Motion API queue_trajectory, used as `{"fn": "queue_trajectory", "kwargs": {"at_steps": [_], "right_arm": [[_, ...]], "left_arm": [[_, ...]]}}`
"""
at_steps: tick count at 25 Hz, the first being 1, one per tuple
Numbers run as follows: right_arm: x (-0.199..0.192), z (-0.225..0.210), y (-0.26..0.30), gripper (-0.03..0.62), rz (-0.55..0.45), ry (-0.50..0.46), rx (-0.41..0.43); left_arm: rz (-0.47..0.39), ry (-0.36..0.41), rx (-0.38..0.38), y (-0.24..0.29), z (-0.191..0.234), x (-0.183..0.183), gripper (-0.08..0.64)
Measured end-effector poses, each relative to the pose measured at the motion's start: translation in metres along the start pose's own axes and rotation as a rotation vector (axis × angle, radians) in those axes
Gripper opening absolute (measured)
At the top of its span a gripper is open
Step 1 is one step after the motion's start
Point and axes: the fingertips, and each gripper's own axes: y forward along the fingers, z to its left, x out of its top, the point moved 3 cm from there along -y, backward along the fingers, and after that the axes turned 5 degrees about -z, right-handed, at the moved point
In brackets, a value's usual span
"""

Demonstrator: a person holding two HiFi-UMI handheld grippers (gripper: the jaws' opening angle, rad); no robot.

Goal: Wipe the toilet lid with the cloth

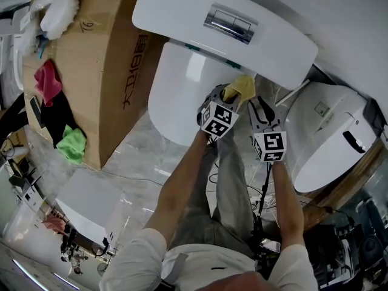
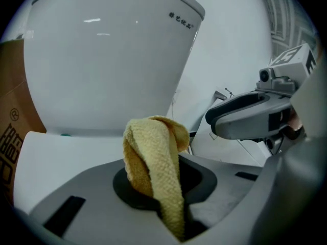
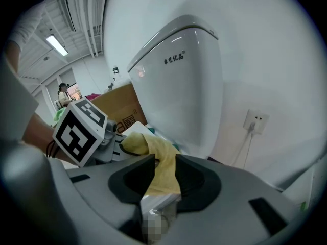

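The crumpled yellow terry cloth [image 1: 240,87] is hanging above the 3 o'clock edge of the closed white oval toilet lid [image 1: 182,96], just right of the head view's centre. The left gripper [image 1: 225,97] is pinching it: in the left gripper view the jaws are pressing together on the cloth's [image 2: 153,157] lower fold while the bunched top is standing up in front of the toilet. The right gripper [image 1: 259,105] is hovering just beside the cloth at its 4 o'clock, apart from it, its jaws standing spread; in the right gripper view the cloth [image 3: 158,162] is showing through the gap between them. At the lid's 12 o'clock the white ceramic tank [image 1: 182,11] is carrying a chrome flush plate [image 1: 229,23]. A brown cardboard box [image 1: 103,71] is standing at 9 o'clock with a pink rag [image 1: 45,80] and a green rag [image 1: 73,144] draped on it, and a second white toilet [image 1: 333,132] is lying at 3 o'clock
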Motion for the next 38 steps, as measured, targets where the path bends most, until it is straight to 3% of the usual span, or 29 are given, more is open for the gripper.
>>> {"fn": "queue_trajectory", "kwargs": {"at_steps": [13, 38], "right_arm": [[0.017, 0.024, 0.039, 0.14, 0.045, -0.073, 0.103], [0.048, 0.058, 0.099, 0.138, 0.105, -0.222, 0.289]], "left_arm": [[0.027, -0.072, 0.107, -0.015, 0.051, -0.012, 0.08], [-0.022, -0.204, 0.364, -0.073, 0.167, -0.026, 0.08]]}}
